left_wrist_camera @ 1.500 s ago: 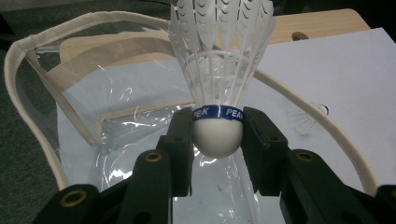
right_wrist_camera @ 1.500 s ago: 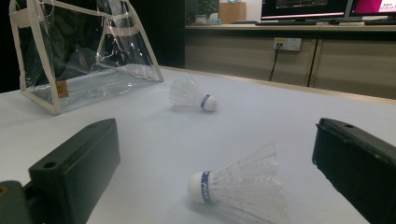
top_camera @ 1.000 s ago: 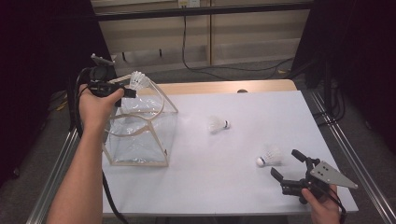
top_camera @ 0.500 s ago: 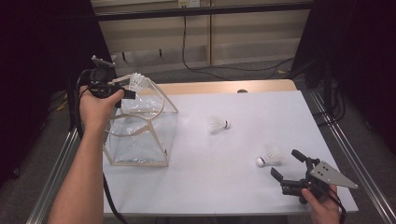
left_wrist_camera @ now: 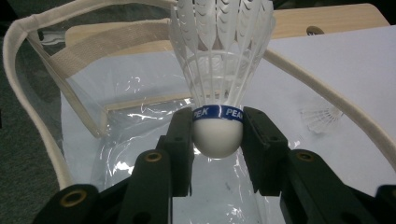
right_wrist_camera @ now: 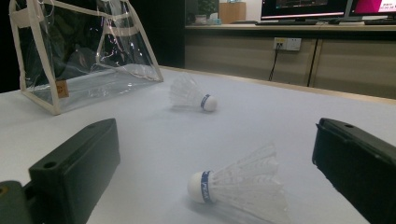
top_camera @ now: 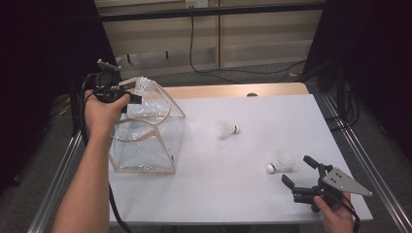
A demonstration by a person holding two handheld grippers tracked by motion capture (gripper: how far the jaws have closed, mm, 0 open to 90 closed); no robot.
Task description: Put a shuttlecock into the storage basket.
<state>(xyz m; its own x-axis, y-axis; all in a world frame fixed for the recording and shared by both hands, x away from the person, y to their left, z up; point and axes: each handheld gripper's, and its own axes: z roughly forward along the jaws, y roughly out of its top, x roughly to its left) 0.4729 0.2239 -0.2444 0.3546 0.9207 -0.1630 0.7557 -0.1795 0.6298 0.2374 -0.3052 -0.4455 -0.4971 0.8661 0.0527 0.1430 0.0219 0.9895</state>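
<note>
My left gripper (top_camera: 132,92) is shut on the cork head of a white feather shuttlecock (left_wrist_camera: 218,70), feathers pointing away from me, over the open top of a clear plastic bag (top_camera: 145,138) with cream trim at the table's left. A second shuttlecock (top_camera: 227,129) lies on its side mid-table. A third shuttlecock (top_camera: 280,163) lies near the front right, just ahead of my right gripper (top_camera: 297,171), which stands open low over the table. In the right gripper view that shuttlecock (right_wrist_camera: 243,189) lies between and just beyond the jaws, untouched.
The white table top (top_camera: 272,116) ends at a wooden strip (top_camera: 228,91) along the far edge. Metal rails (top_camera: 359,150) run down both sides. The bag's handles (left_wrist_camera: 327,95) arch up around the held shuttlecock.
</note>
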